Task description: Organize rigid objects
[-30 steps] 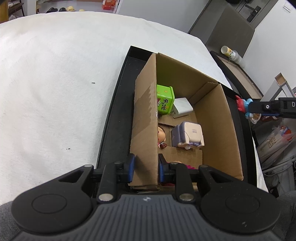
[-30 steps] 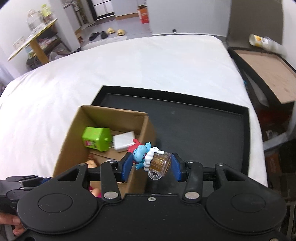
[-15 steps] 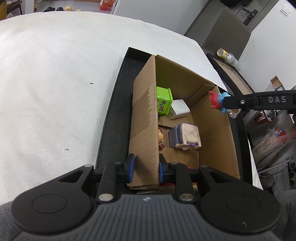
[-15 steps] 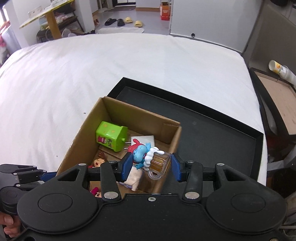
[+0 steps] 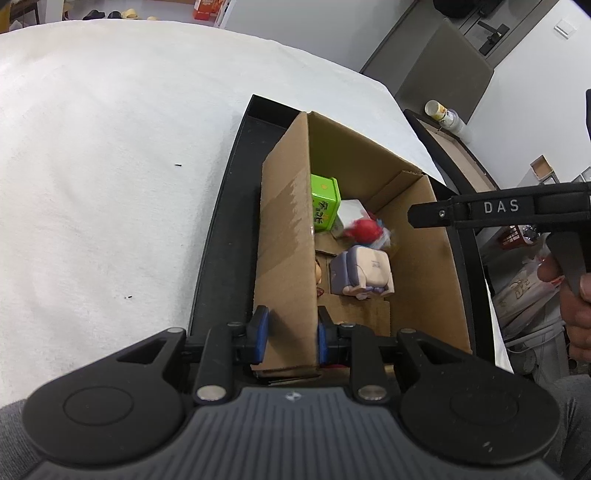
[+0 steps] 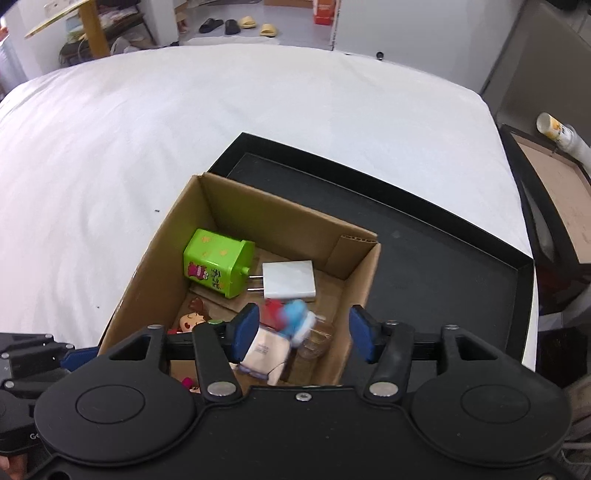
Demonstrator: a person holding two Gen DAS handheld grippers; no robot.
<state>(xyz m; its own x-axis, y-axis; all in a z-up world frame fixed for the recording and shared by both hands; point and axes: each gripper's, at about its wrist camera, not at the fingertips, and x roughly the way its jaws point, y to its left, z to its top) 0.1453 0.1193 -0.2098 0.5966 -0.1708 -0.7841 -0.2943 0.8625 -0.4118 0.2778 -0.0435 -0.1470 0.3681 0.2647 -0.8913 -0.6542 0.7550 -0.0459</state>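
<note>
A cardboard box [image 5: 288,206] [image 6: 166,236] stands in a black tray [image 6: 424,236]. My left gripper [image 5: 290,332] is shut on the box's near left wall. My right gripper [image 6: 303,332] is open above the box; one finger of it shows in the left wrist view [image 5: 443,216]. A blue and red figure with a clear mug [image 6: 291,319] [image 5: 365,230] is blurred inside the box, free of the fingers. The box also holds a green block [image 6: 218,260] [image 5: 323,203], a white charger [image 6: 290,278], a pale purple toy [image 5: 362,271] and a small doll [image 6: 190,321].
The tray [image 5: 221,229] lies on a white cloth-covered table [image 5: 110,147]. A dark framed board [image 6: 554,192] and a bottle [image 6: 554,129] are to the right, off the table. Slippers [image 6: 236,24] lie on the floor beyond.
My right gripper has opened over the box and the blue figure has dropped out of it into the box. My left gripper still grips the box wall.
</note>
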